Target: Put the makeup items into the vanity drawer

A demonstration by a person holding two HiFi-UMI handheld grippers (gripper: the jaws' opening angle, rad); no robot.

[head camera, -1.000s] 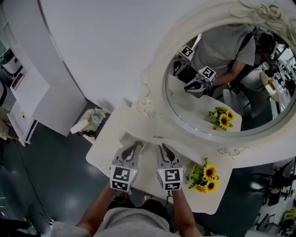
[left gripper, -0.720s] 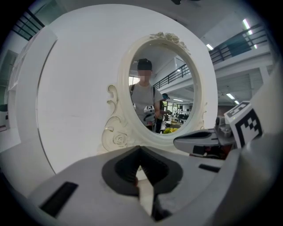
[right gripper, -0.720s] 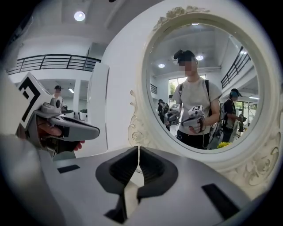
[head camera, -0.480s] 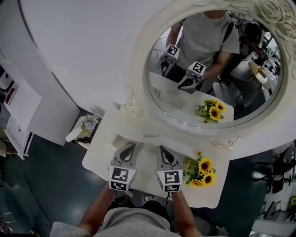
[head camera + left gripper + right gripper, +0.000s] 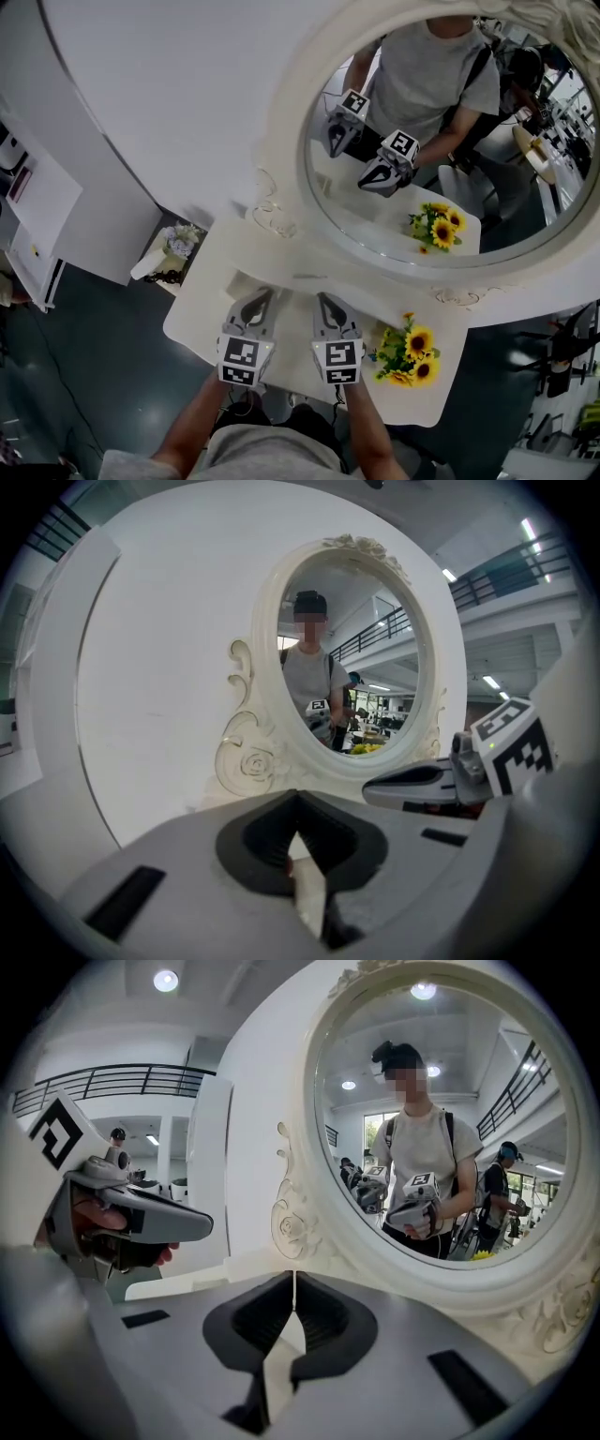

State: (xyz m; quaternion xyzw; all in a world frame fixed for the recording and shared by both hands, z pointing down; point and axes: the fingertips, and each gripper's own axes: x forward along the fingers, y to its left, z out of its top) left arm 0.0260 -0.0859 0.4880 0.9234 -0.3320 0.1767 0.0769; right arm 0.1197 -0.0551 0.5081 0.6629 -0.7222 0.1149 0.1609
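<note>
Grey plastic left gripper and right gripper both clenched empty before carved, cream oval mirror.

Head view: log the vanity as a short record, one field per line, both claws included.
surface: white vanity table, no makeup items visible
mirror: oval mirror with a carved frame, reflecting the person and both claws
flowers: sunflowers on the table, right of the right claw
left claw: shut, empty, over the table
right claw: shut, empty, beside the left one
drawer: not in view
</note>
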